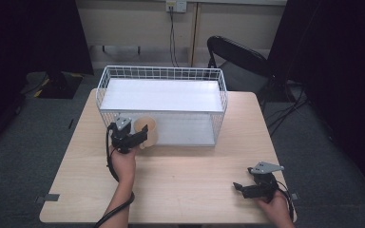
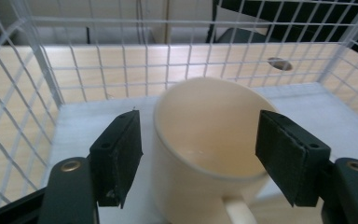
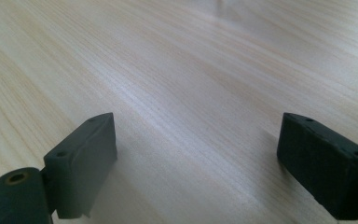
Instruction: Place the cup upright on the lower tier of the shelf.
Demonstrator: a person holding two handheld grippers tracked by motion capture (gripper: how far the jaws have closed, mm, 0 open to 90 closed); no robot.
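The mug (image 2: 205, 154) sits at the front left opening of the white wire basket (image 1: 164, 73), on its lower shelf (its handle faces us in the left gripper view). We hold the left gripper (image 2: 198, 156) around it, jaws spread on either side of the rim, with a gap showing at the left pad, so nothing is clamped. Our right gripper (image 3: 196, 163) rests well apart, low over the bare wooden table (image 1: 185, 175), its jaws wide apart with nothing between them.
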